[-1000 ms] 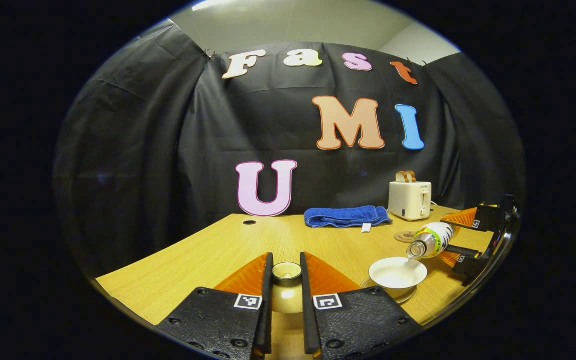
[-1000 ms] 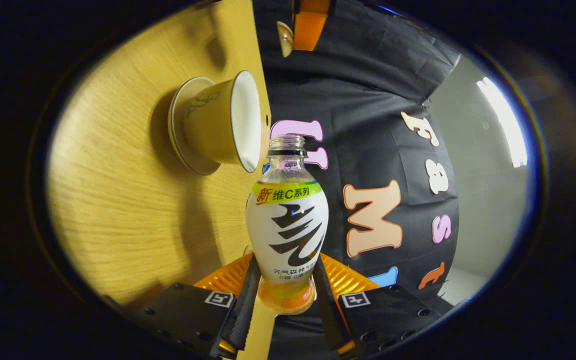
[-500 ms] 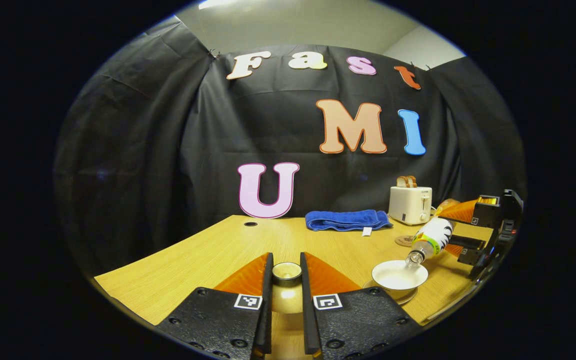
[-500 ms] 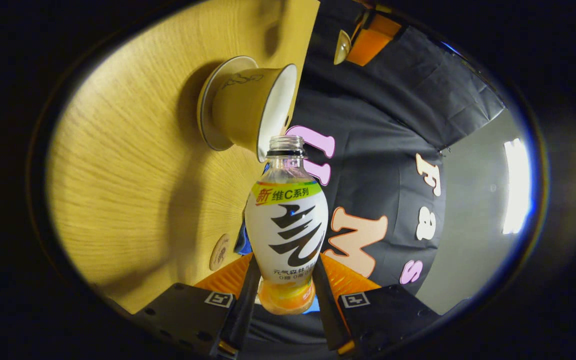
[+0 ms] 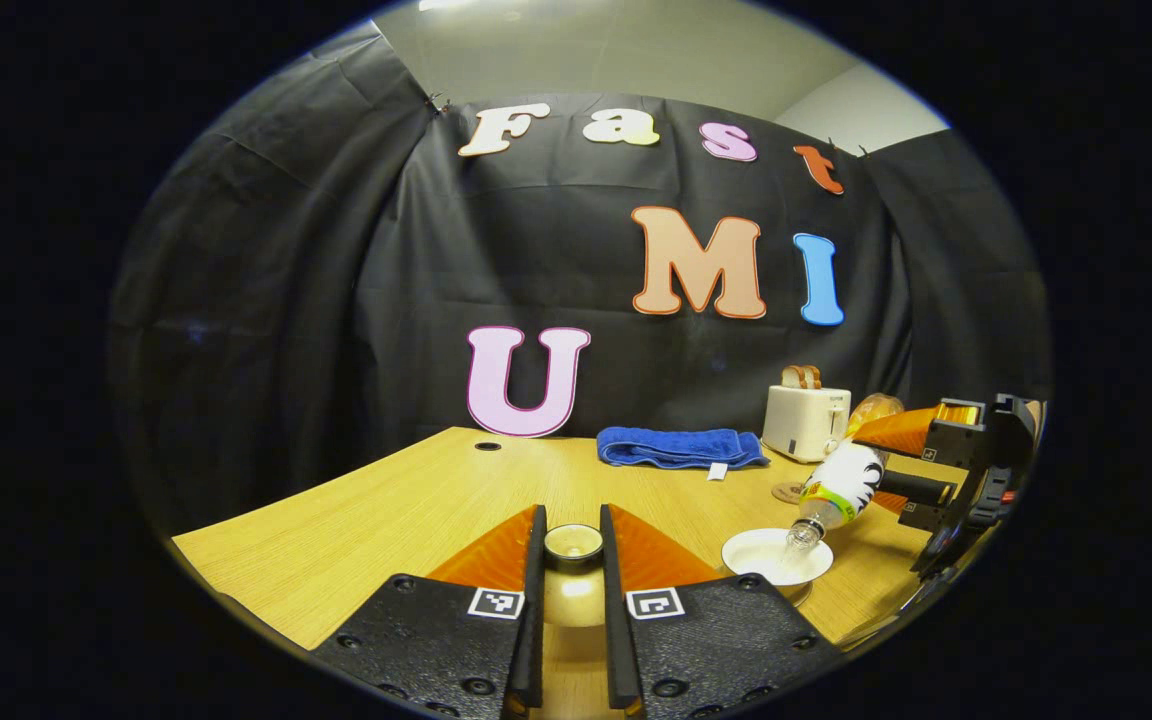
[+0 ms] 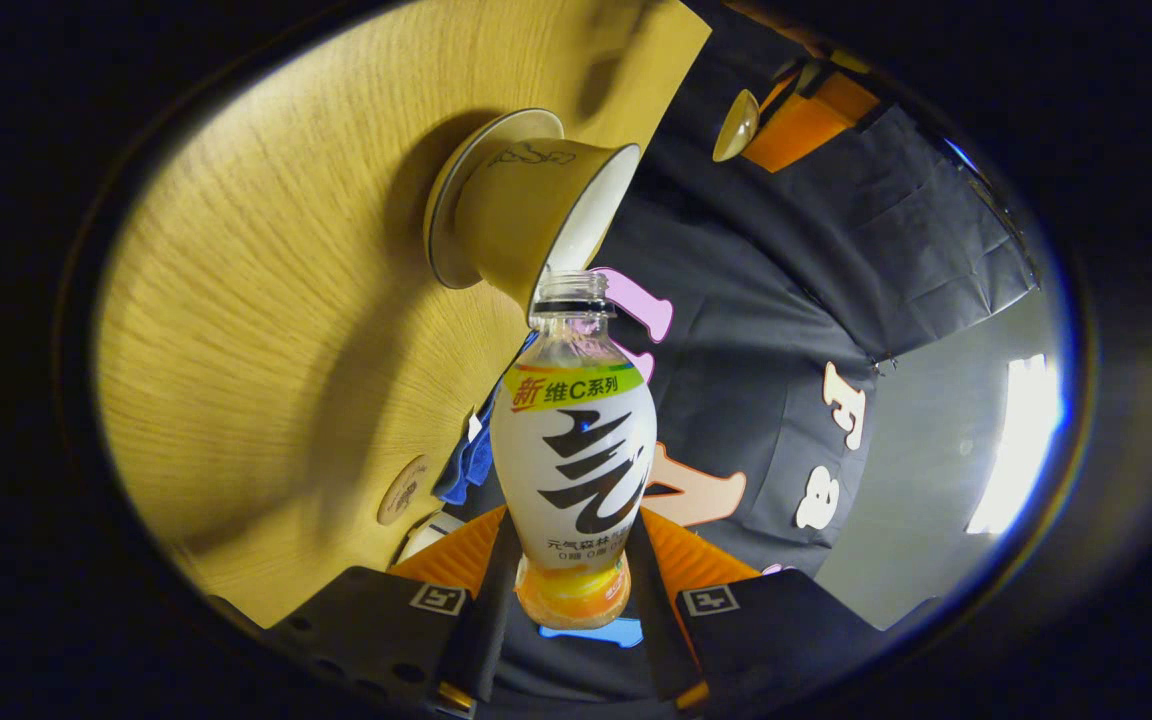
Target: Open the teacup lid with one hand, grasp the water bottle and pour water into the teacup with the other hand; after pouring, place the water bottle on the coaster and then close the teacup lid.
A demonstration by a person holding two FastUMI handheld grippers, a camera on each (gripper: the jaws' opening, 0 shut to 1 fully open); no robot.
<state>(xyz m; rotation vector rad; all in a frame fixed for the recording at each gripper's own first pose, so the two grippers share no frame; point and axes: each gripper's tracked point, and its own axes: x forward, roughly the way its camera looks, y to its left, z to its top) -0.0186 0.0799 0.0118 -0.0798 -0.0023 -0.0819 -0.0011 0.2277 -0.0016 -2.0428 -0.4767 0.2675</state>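
Bottle mouth over cup rim is the governing relation: the water bottle (image 6: 573, 440) is tipped well past level, its long axis running from the right gripper (image 6: 573, 590) down toward the teacup (image 5: 776, 556), neck lowest and open mouth just above the inside of the cup's rim. The right gripper's fingers clamp the bottle's lower body from both sides, near its base. In the left gripper view the bottle (image 5: 833, 487) slants down from the right gripper (image 5: 921, 475), which stands toward the table's (image 5: 416, 500) right edge, and the cup sits on its saucer near the front edge. Whether water is passing cannot be told. The left gripper (image 5: 572, 560) holds the teacup lid (image 5: 573, 545) by its knob, fingers narrow and pressed against it, lifted clear and well to the left of the cup, so the left hand is the nearer one for re-covering. The coaster (image 5: 788, 492) lies behind the cup, between it and the toaster (image 5: 805, 421), just beside the bottle's present line; judged, the bottle must be righted and carried a short way back to reach it. Count: one bottle, one teacup, one lid, one coaster, one toaster, one blue towel (image 5: 681, 447), two grippers.
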